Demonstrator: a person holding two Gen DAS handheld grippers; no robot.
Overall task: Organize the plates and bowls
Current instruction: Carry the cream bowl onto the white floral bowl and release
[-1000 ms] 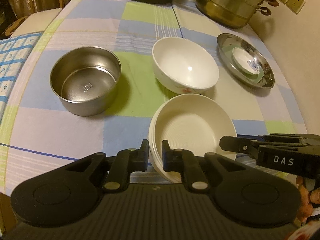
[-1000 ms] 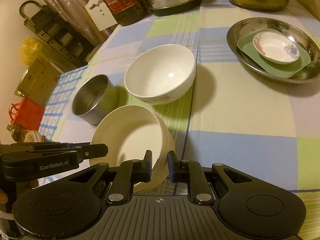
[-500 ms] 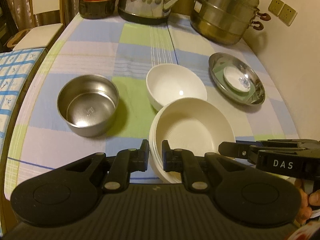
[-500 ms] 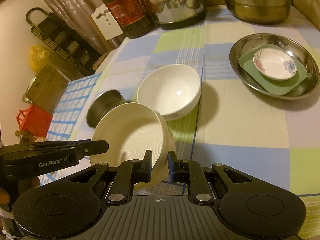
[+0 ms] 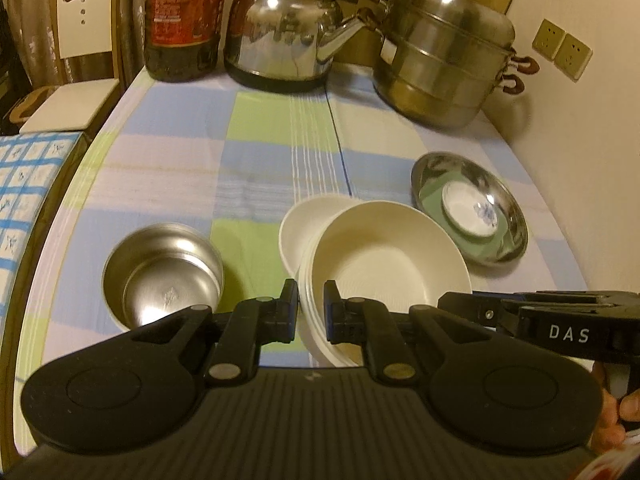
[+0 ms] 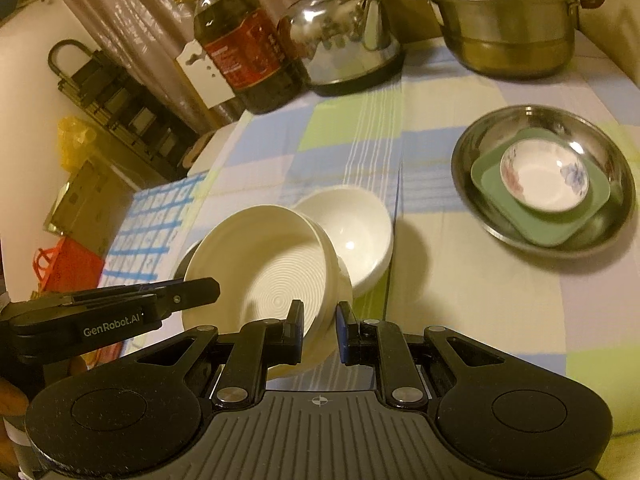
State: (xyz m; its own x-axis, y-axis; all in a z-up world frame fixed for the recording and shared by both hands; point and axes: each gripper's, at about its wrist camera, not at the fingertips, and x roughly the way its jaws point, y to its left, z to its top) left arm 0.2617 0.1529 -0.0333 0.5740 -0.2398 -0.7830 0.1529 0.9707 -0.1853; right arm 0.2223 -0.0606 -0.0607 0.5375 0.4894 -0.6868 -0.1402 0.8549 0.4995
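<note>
A stack of ribbed cream plates hangs above the checked tablecloth, held from two sides. My left gripper is shut on its near rim, and my right gripper is shut on the opposite rim. Behind the stack a white bowl stands on the cloth, partly hidden by it. A steel bowl sits to the left. A steel dish at the right holds a green square plate and a small flowered dish.
A kettle, a large oil bottle and a stacked steel steamer pot line the far edge of the table. A wall with sockets is on the right. A white chair stands at the far left corner.
Both grippers have risen with the plate stack, lifting it off the cloth; it now overlaps the white bowl behind. The far end of the table has come into view.
</note>
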